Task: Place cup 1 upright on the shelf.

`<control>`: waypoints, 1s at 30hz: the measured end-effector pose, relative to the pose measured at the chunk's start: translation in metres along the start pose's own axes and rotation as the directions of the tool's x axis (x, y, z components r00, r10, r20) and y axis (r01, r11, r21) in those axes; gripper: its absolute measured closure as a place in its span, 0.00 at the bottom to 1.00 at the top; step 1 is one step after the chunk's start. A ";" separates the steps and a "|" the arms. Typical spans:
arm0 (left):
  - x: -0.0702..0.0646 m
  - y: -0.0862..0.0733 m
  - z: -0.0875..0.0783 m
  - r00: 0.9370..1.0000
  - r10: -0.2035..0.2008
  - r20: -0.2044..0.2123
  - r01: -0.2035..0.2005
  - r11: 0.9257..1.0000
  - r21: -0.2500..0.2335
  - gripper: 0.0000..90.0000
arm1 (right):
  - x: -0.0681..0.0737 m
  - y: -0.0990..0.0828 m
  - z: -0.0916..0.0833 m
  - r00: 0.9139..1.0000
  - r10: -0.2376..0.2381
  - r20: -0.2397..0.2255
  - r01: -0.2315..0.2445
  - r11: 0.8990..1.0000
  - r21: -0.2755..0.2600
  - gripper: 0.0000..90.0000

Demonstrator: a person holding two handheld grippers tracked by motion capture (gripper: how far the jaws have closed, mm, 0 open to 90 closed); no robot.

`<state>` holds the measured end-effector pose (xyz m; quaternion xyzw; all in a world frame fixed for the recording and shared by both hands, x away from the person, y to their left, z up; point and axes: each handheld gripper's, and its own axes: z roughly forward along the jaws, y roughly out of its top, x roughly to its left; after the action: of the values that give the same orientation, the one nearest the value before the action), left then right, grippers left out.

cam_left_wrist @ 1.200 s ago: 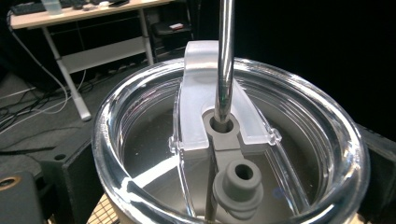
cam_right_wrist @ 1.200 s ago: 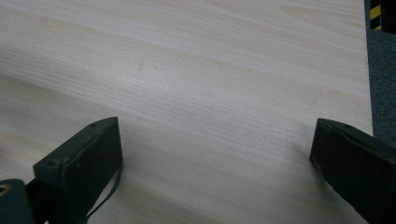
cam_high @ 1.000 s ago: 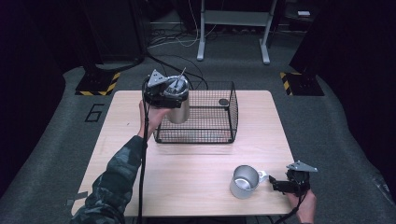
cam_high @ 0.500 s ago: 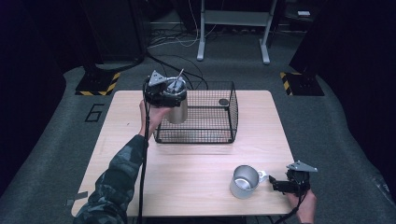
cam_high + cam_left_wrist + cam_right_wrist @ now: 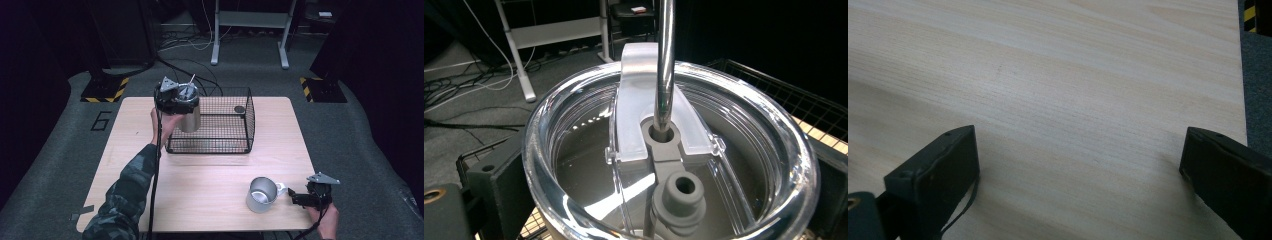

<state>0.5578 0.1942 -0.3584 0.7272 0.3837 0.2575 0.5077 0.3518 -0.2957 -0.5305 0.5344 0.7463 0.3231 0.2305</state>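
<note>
Beside the wire basket [image 5: 220, 131], a steel tumbler [image 5: 189, 118]; steel mug [image 5: 261, 194] well apart.

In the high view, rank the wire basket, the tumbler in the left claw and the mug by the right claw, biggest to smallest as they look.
1. Wire basket, clearly largest.
2 and 3. Tumbler and mug look about alike; the left claw covers the tumbler's top and lifts it nearer the camera, so I won't rank them.
</note>
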 end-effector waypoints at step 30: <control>-0.004 -0.022 0.025 0.999 -0.009 -0.036 0.012 0.996 0.085 0.04 | 0.000 0.000 0.000 1.000 -0.008 -0.001 0.008 1.000 0.000 0.02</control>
<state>0.5678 0.1812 -0.3881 0.7415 0.4070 0.2512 0.4706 0.3515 -0.2960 -0.5304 0.5313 0.7486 0.3225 0.2311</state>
